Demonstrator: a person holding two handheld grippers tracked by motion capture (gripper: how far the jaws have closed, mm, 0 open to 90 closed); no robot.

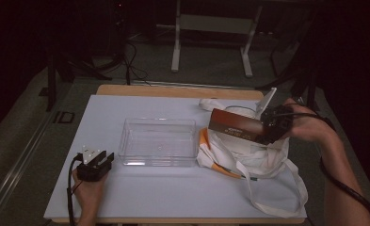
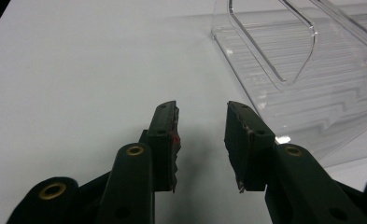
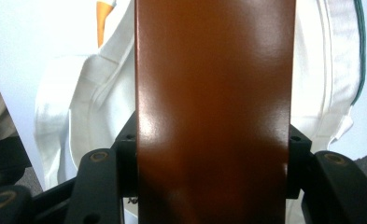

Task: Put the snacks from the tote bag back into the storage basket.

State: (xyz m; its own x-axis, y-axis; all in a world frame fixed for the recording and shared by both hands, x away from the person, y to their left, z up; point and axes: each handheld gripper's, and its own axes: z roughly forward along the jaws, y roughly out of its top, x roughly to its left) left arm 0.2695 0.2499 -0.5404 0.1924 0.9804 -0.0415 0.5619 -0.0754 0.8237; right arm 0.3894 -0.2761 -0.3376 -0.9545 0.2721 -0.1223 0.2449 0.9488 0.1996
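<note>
The right gripper is clamped on one end of a brown box, its jaws pressing both narrow sides, as the right gripper view shows with the brown box running straight out between them. In the high view the box hangs in the air above a white cloth bag that lies crumpled on the right part of the desk. Its long axis runs nearly level, from the gripper at its right end toward the left, so the free end points at the clear plastic bin in the middle of the desk. The bin stands empty, just beside the bag's left edge, and lies to the left of the box and slightly nearer the person. The right hand is therefore the one placed to carry the box over; the likely move is a short sweep left along the box's own length, then down. The left gripper rests on the desk at the bin's left corner, jaws parted a little with nothing between them.
</note>
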